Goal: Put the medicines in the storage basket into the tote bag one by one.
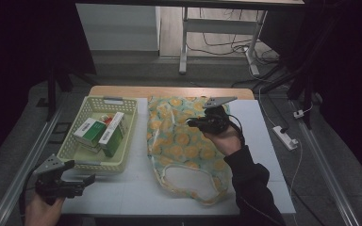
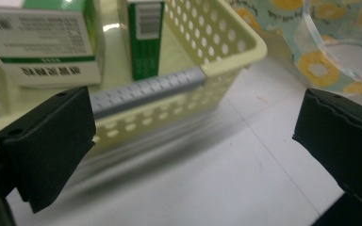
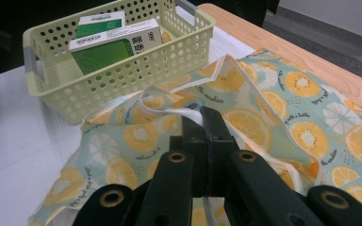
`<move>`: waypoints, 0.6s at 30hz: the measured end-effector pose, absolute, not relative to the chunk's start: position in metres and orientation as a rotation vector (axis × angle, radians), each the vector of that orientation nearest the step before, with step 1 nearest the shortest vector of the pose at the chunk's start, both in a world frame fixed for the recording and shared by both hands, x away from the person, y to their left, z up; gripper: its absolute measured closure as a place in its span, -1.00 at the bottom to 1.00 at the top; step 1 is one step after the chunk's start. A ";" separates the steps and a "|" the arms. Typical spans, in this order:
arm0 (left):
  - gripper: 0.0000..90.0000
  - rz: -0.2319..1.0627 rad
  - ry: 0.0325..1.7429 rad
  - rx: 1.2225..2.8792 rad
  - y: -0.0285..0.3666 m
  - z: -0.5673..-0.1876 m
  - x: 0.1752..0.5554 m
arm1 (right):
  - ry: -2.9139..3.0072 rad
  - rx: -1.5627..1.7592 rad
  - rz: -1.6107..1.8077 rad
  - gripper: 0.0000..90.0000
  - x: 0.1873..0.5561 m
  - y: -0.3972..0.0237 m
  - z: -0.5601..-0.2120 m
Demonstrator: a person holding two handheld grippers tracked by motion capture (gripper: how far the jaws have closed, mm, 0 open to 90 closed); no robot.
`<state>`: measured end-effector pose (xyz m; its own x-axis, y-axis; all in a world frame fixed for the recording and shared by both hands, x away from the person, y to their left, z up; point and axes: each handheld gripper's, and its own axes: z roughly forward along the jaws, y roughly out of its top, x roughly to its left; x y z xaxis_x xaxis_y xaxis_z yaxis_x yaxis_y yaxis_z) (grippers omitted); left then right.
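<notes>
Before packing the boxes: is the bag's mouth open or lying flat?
Partly lifted: the right gripper pinches the bag by its white rim, raising it.

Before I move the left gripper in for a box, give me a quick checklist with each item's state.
1. Right gripper shut on the bag's white strap: ok.
2. Bag mouth held open wide enough for a box: cannot tell.
3. Left gripper jaws open, nothing between them: ok.
4. Boxes lying in the basket, tops reachable: ok.
5. Left gripper over the boxes: not ok, it is short of the basket's near rim.
</notes>
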<state>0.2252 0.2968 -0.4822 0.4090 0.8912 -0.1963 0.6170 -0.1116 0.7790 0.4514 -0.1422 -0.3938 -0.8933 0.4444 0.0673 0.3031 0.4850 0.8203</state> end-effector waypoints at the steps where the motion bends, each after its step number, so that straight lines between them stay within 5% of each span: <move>1: -1.00 0.409 1.304 1.820 0.299 -0.482 0.227 | 2.571 0.652 1.373 0.99 0.451 -0.142 -0.394; 18: -0.99 0.462 1.336 1.794 0.315 -0.476 0.260 | 2.574 0.648 1.371 0.99 0.451 -0.140 -0.395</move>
<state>0.2598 0.3145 -0.4757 0.3663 0.9130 -0.1794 0.6074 -0.0885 0.7895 0.4513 -0.1402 -0.3955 -0.8947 0.4417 0.0657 0.3010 0.4878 0.8194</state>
